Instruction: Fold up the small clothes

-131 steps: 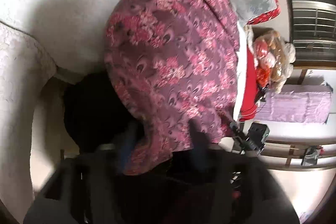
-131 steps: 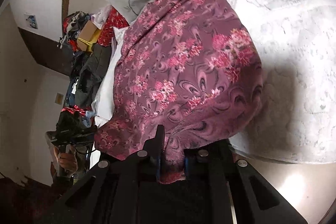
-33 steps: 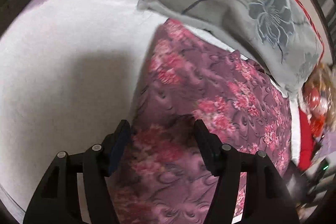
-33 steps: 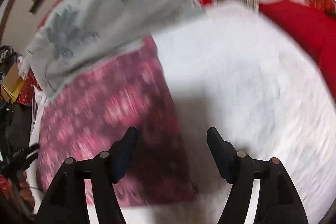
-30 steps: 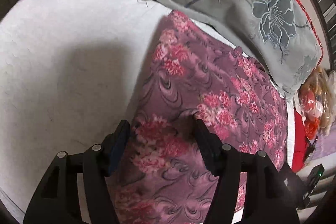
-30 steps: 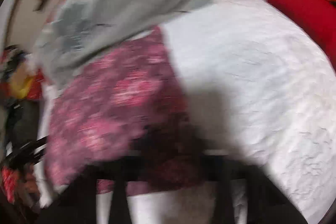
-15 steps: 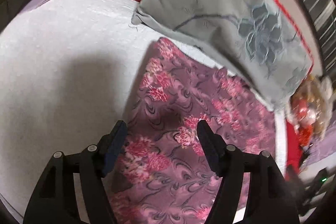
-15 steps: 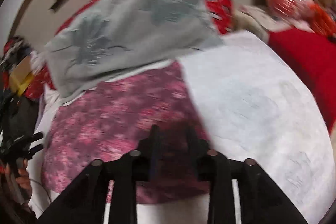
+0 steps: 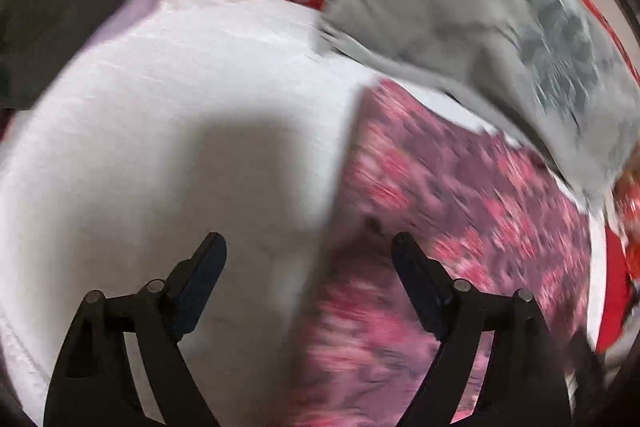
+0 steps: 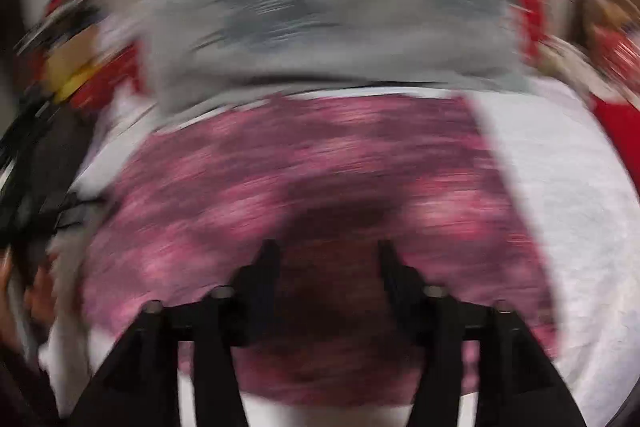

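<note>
Both grippers empty and spread over the laid-flat floral garment.

The purple-pink floral garment (image 10: 312,187) lies flat on the white bed sheet (image 9: 160,131), its far edge just beside the grey pillow (image 9: 480,7). The right gripper (image 10: 326,255) hangs directly over the cloth's near portion, jaws moderately apart, holding nothing. The left gripper (image 9: 308,247) stands wide apart and empty, straddling the garment's left edge, one finger over bare sheet. The right is judged nearer the cloth's middle. Motion blur hides hems, folds and garment type; the long axis cannot be fixed.
</note>
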Demonstrator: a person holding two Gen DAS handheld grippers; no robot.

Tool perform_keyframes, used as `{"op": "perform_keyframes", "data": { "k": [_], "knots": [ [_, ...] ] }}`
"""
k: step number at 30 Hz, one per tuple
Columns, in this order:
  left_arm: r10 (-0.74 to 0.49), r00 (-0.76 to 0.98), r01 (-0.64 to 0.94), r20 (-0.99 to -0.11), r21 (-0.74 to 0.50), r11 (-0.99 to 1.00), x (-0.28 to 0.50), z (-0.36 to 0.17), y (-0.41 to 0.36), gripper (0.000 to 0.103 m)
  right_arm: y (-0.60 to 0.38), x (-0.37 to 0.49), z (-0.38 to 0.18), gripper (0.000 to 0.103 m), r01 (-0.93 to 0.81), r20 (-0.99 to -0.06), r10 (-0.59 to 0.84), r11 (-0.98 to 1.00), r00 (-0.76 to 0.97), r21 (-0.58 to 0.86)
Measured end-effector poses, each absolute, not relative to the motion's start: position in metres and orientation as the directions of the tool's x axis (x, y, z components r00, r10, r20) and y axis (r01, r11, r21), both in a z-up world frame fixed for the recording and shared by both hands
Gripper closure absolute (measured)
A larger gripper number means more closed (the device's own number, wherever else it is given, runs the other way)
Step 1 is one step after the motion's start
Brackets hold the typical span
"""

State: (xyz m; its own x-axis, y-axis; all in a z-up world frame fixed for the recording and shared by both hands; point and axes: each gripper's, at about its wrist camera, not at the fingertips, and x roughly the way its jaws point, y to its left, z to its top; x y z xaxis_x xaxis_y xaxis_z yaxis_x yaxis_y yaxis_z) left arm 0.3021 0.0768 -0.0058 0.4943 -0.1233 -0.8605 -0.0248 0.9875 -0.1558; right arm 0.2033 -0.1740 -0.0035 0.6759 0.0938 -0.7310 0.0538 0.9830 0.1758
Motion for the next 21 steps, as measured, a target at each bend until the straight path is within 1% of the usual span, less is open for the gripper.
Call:
{"op": "perform_keyframes", "data": {
  "k": [1,3,4,5,8,11,13,14,17,18,19,20,21],
  "knots": [
    [-0.122,0.493,-0.05,-0.862,-0.168,0.985,0.303,-0.004,0.087,0.017,-0.145,0.203,-0.005,0.042,-0.041,-0.737,0.143,0.987,0.66,0.154],
    [-0.156,0.468,-0.089,-0.87,-0.222,0.971,0.305,-0.006,0.108,0.017,-0.099,0.202,-0.006,0.041,-0.182,-0.747,0.186,0.979,0.638,0.088],
    [-0.175,0.453,-0.091,-0.874,-0.241,0.966,0.305,-0.007,0.116,0.017,-0.075,0.199,-0.009,0.038,-0.25,-0.749,0.201,0.967,0.631,0.049],
    [-0.183,0.438,-0.085,-0.88,-0.244,0.966,0.305,-0.008,0.122,0.017,-0.051,0.195,-0.013,0.036,-0.318,-0.752,0.211,0.948,0.625,0.002],
    [-0.166,0.419,-0.061,-0.893,-0.21,0.976,0.301,-0.008,0.13,0.017,0.001,0.184,-0.024,0.032,-0.428,-0.746,0.181,0.891,0.641,-0.151],
    [-0.165,0.39,-0.025,-0.906,-0.189,0.982,0.299,-0.006,0.133,0.017,0.038,0.175,-0.034,0.029,-0.489,-0.719,0.145,0.82,0.68,-0.298],
    [-0.174,0.378,-0.008,-0.91,-0.191,0.982,0.303,-0.004,0.132,0.017,0.059,0.175,-0.044,0.024,-0.475,-0.684,0.067,0.768,0.727,-0.429],
    [-0.181,0.369,0.002,-0.912,-0.194,0.981,0.304,-0.003,0.131,0.017,0.067,0.177,-0.048,0.023,-0.458,-0.657,0.043,0.751,0.753,-0.475],
    [-0.224,0.336,0.035,-0.915,-0.226,0.974,0.31,0.0,0.129,0.017,0.08,0.189,-0.049,0.022,-0.404,-0.605,0.013,0.756,0.796,-0.515],
    [-0.241,0.32,0.038,-0.916,-0.242,0.969,0.313,-0.001,0.129,0.017,0.081,0.195,-0.049,0.024,-0.389,-0.597,0.0,0.758,0.803,-0.523],
    [-0.265,0.302,0.042,-0.916,-0.265,0.963,0.316,-0.001,0.129,0.017,0.082,0.199,-0.049,0.028,-0.367,-0.58,-0.011,0.764,0.814,-0.531],
    [-0.306,0.275,0.046,-0.911,-0.305,0.951,0.321,-0.003,0.13,0.017,0.081,0.204,-0.049,0.037,-0.35,-0.57,-0.022,0.77,0.821,-0.534],
    [-0.344,0.251,0.047,-0.905,-0.343,0.938,0.325,-0.004,0.13,0.017,0.081,0.211,-0.05,0.077,-0.338,-0.575,-0.043,0.772,0.817,-0.538]
  ]
}}
